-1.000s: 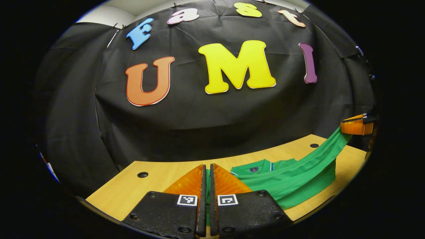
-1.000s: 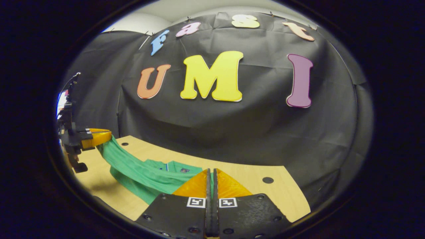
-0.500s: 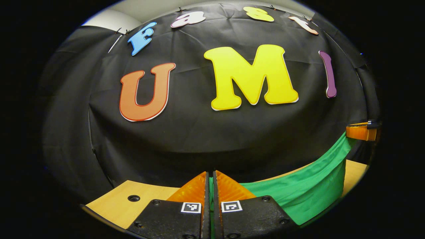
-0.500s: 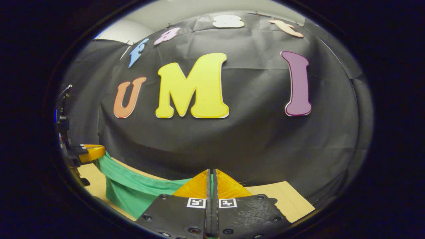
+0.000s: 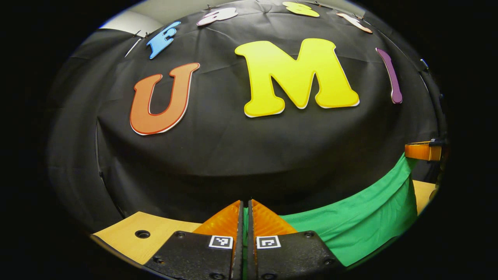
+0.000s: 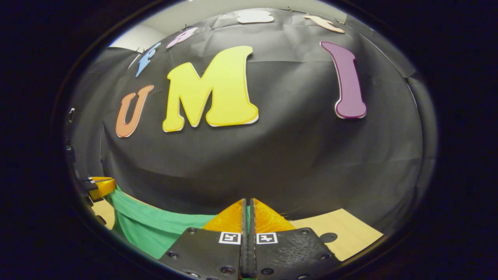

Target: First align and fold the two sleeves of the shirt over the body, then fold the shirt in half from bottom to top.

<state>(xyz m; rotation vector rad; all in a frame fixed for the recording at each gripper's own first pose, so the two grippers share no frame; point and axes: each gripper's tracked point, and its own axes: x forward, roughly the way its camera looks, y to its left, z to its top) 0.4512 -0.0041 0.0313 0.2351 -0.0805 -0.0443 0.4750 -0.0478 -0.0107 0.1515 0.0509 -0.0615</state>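
The green shirt [image 5: 350,225] hangs as a stretched band between my two grippers, above the wooden table [image 5: 128,233]. My left gripper [image 5: 245,208] is shut on one corner of the shirt's edge; a sliver of green cloth shows between its fingers. At the far right of that view, the right gripper [image 5: 422,151] pinches the other corner. In the right gripper view, my right gripper [image 6: 248,206] is shut on the shirt [image 6: 151,229], and the left gripper [image 6: 97,186] holds the far end at the left. The collar is hidden behind the raised cloth.
The booth's black cloth wall [image 5: 249,155] stands close in front of both grippers. The table has small round holes [image 5: 142,234] near its back edge, one also at the right [image 6: 328,237].
Both grippers have carried the shirt's edge forward and up toward the back wall. The collar and the flat body seen earlier are now hidden behind the raised cloth.
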